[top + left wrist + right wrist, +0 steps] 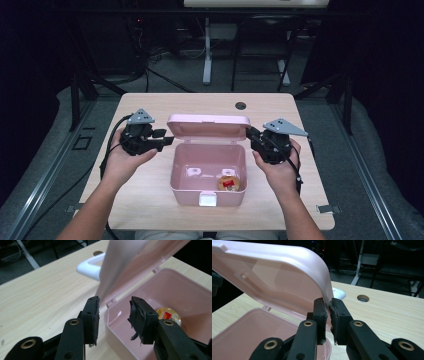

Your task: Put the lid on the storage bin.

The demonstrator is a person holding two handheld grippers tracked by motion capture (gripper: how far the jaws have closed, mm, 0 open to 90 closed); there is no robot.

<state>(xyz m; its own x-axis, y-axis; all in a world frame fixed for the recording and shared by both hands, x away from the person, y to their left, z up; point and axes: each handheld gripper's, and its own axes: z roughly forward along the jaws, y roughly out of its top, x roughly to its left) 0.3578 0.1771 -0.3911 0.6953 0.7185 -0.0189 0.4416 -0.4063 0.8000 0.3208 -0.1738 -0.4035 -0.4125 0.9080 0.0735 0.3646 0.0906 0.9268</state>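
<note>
Our right gripper (pixel 329 308) pinches the lid's (pixel 287 282) edge; left gripper (pixel 113 312) gapes beside the box (pixel 207 172). We should hold that lid steady.

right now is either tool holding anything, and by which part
The right tool is shut on the pink lid's side edge, holding it raised. The left tool is open, holding nothing.

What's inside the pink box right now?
In the pink box lies one round clear container with a red and yellow label, near its front right corner. The front wall hides the floor just behind it.
</note>
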